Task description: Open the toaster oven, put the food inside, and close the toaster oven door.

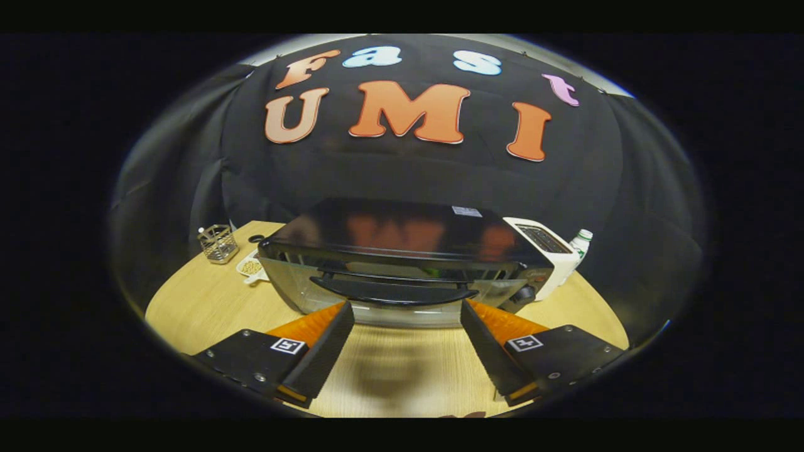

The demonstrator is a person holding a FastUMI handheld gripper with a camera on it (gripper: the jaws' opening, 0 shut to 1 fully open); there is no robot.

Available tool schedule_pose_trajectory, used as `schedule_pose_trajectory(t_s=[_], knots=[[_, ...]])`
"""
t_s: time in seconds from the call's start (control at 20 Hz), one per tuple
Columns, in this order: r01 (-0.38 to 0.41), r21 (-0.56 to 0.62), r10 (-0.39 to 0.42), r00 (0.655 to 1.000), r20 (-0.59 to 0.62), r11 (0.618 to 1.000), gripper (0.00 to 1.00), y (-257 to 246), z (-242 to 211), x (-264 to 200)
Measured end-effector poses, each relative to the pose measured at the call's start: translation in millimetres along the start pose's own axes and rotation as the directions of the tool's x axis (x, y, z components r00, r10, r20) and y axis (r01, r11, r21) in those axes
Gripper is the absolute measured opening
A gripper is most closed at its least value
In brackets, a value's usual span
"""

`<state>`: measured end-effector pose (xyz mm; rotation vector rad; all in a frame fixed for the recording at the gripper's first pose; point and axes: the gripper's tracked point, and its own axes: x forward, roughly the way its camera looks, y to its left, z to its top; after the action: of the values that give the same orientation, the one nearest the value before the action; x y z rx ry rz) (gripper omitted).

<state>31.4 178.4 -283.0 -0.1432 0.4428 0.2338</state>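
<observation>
No readable text: small label on toaster oven (467, 211) top perhaps printed, too blurred; square coded markers on gripper (405, 314) fingers.

A wire mesh basket (217, 243) stands on the wooden table (195, 307) towards its far left corner; a small white dish (250, 268) lies just beside it, contents indistinct; a white appliance (548, 248) sits at the far right; a green-capped bottle (581, 242) stands just behind it.
</observation>
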Motion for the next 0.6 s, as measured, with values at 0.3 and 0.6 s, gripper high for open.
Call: schedule_pose_trajectory(t_s=[0.3, 0.6], knots=[[-0.024, 0.044, 0.025, 0.999, -0.031, 0.999, 1.0, 2, -4, 9], [0.008, 0.07, -0.013, 0.998, 0.065, 0.998, 1.0, -55, 36, -55]])
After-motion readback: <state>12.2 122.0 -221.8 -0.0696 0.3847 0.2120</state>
